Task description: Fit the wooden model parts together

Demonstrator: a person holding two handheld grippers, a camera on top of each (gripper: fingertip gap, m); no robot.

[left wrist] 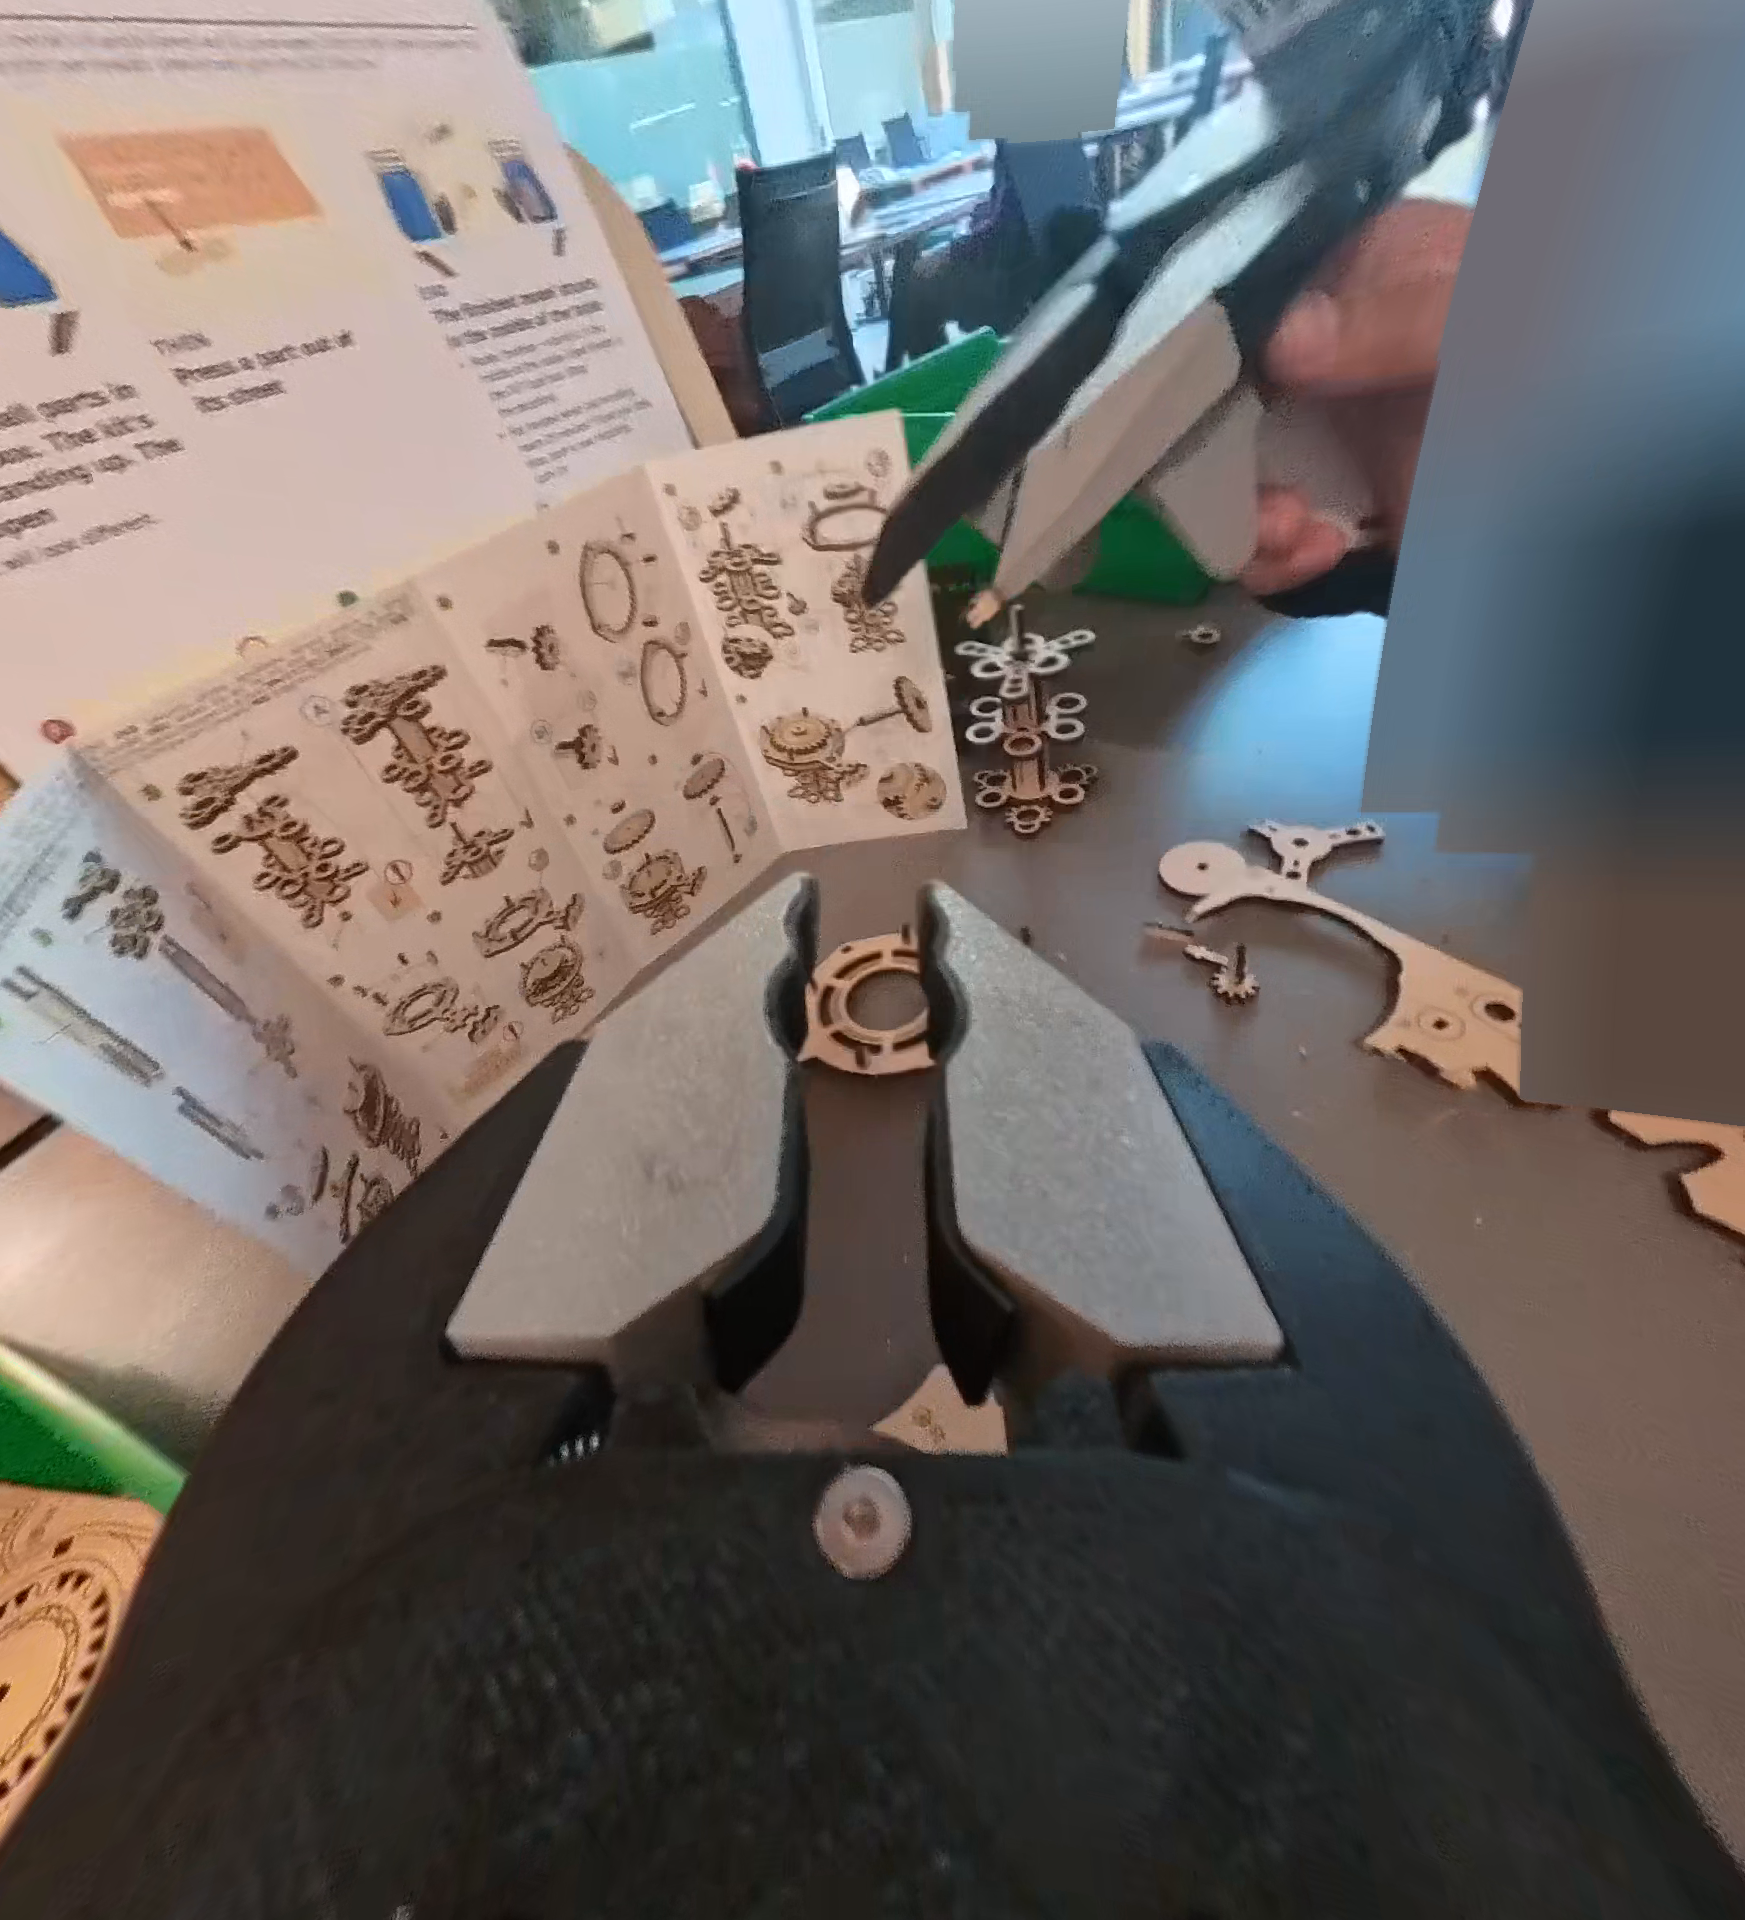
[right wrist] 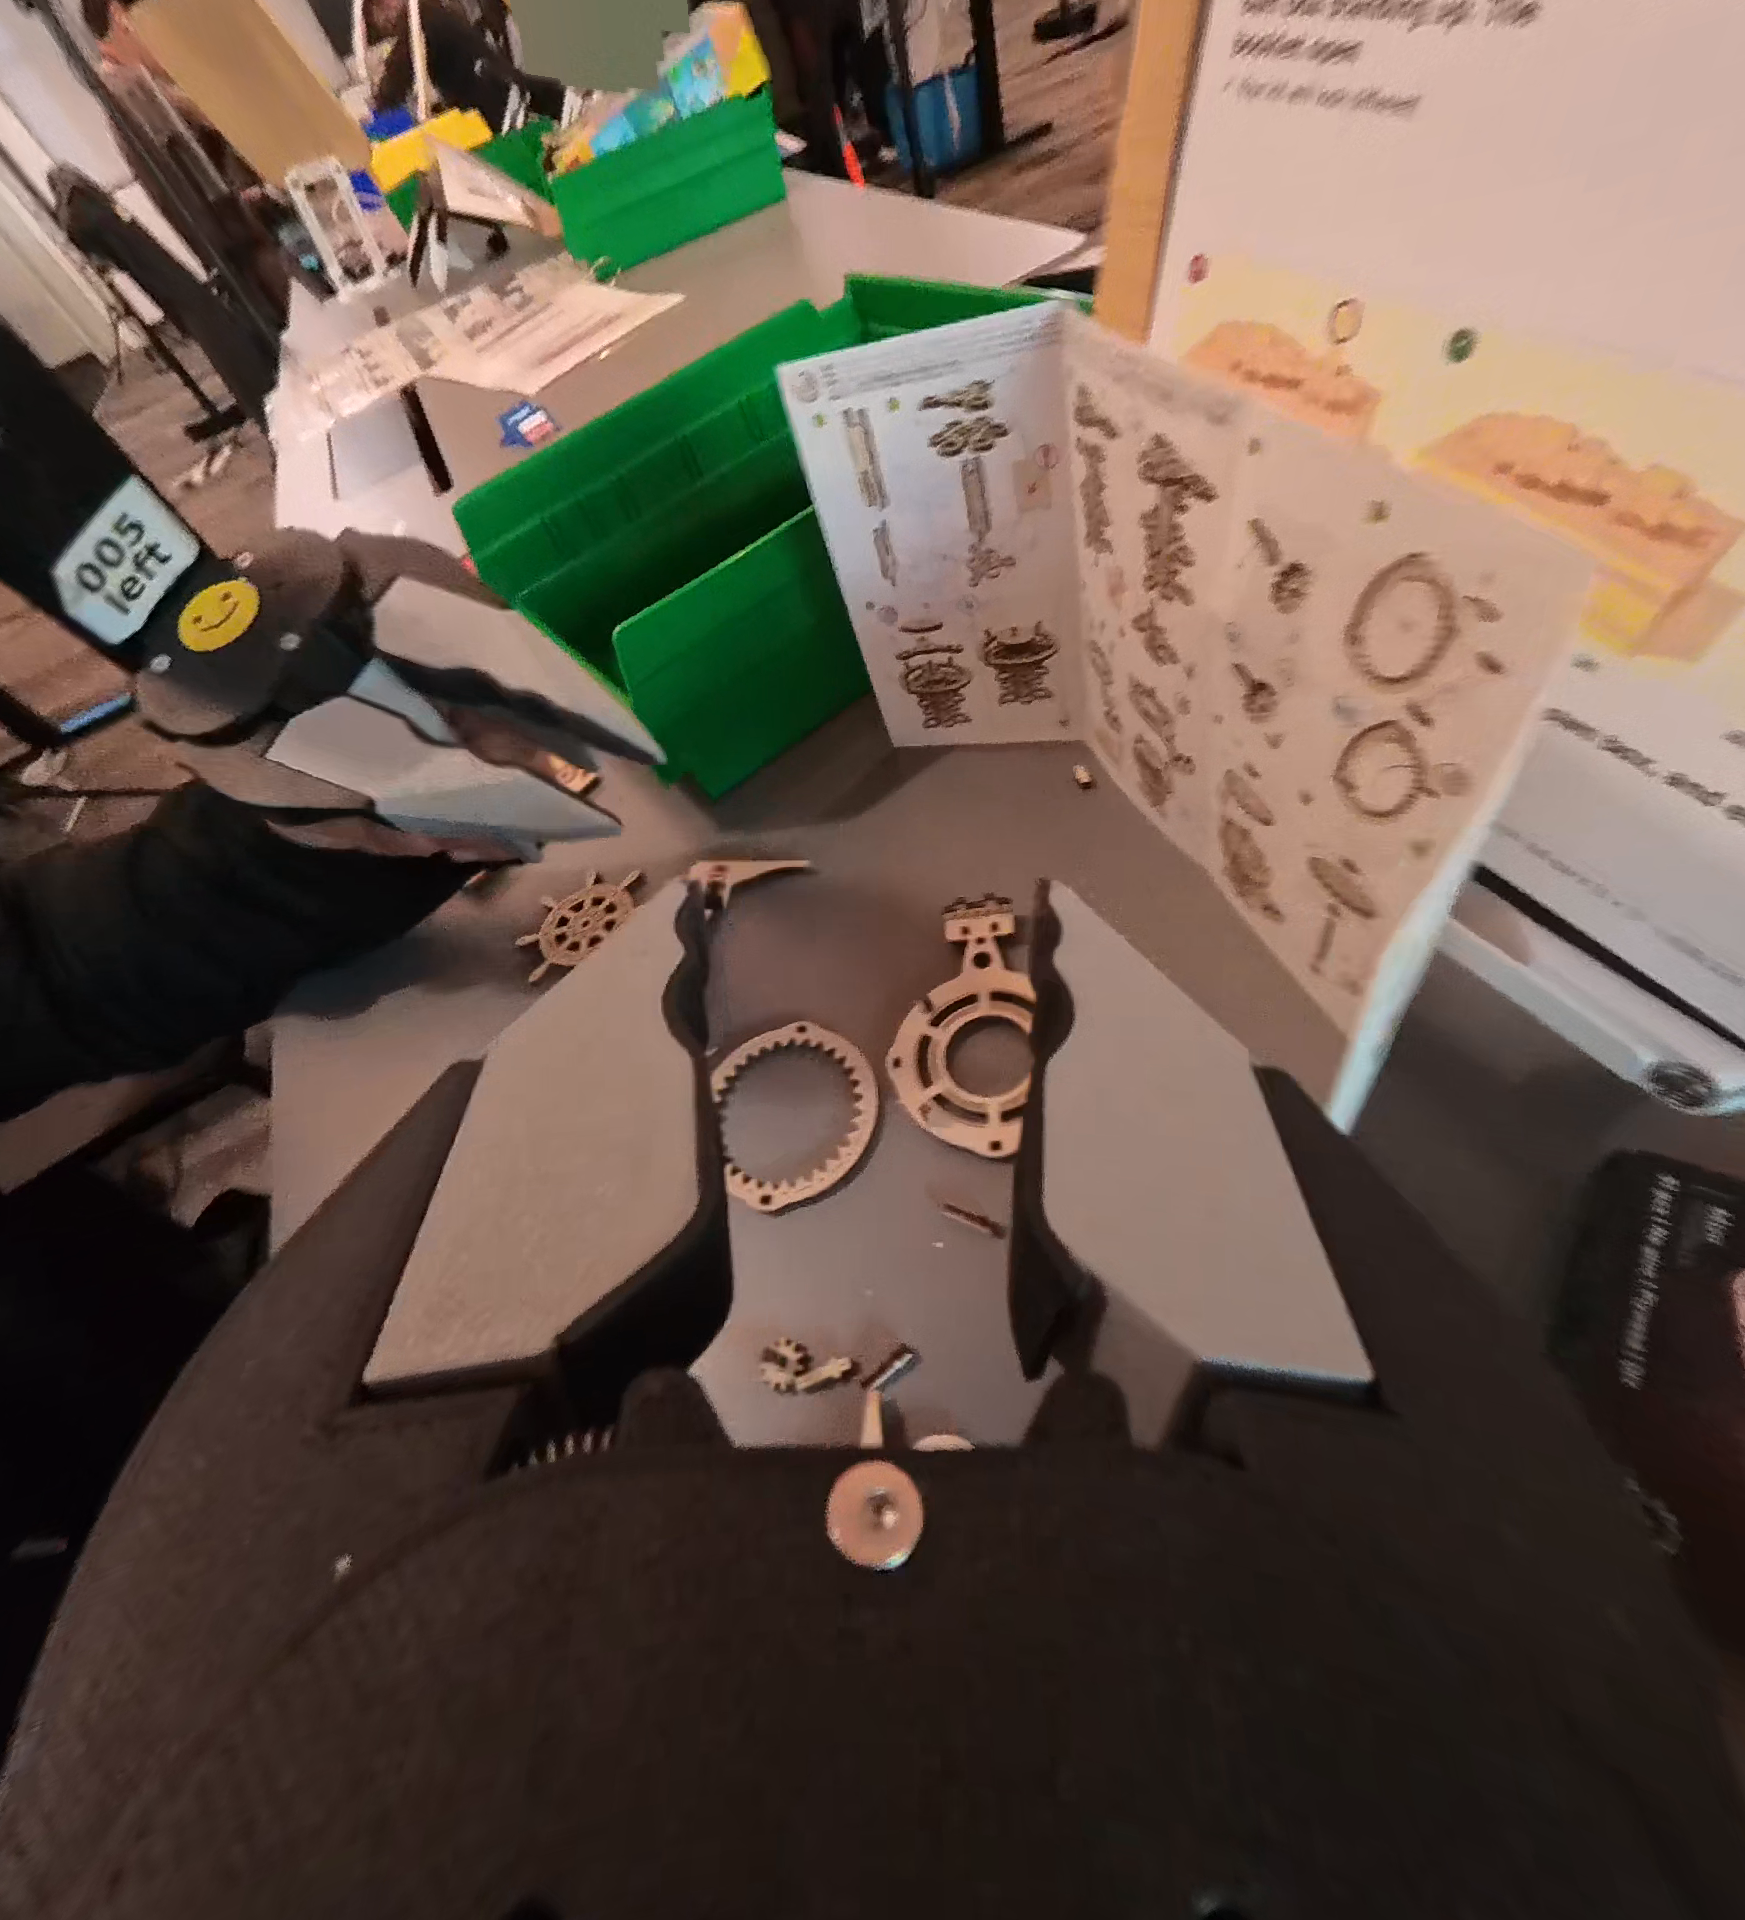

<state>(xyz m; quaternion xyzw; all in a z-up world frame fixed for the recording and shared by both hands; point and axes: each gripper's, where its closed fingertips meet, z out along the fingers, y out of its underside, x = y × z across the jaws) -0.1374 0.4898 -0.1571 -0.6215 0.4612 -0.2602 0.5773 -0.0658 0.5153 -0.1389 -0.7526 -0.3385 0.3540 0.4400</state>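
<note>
While the slotted wooden ring (left wrist: pixel 868 1000) lies flat on the dark worktop (left wrist: pixel 1367 1299), my left tool (left wrist: pixel 866 940) sits over it with its fingers a narrow gap apart, tips just at the ring's two sides; I cannot tell whether they truly pinch it. My right tool (right wrist: pixel 868 935) hangs wide apart above two flat parts. One is a toothed ring (right wrist: pixel 795 1117), lying close to the left finger. Just beside it is a slotted ring with a stem (right wrist: pixel 967 1049); its long axis runs away from me, the stem pointing toward the folded instruction sheet (right wrist: pixel 1159 623), which stands upright on the worktop. A small wheel-shaped part (right wrist: pixel 582 920) lies further left, near my left tool as the right wrist view shows it. In the left wrist view a stacked wooden assembly (left wrist: pixel 1024 727) stands upright beside the sheet, under my right tool's tips. Green bins (right wrist: pixel 681 582) stand behind.
</note>
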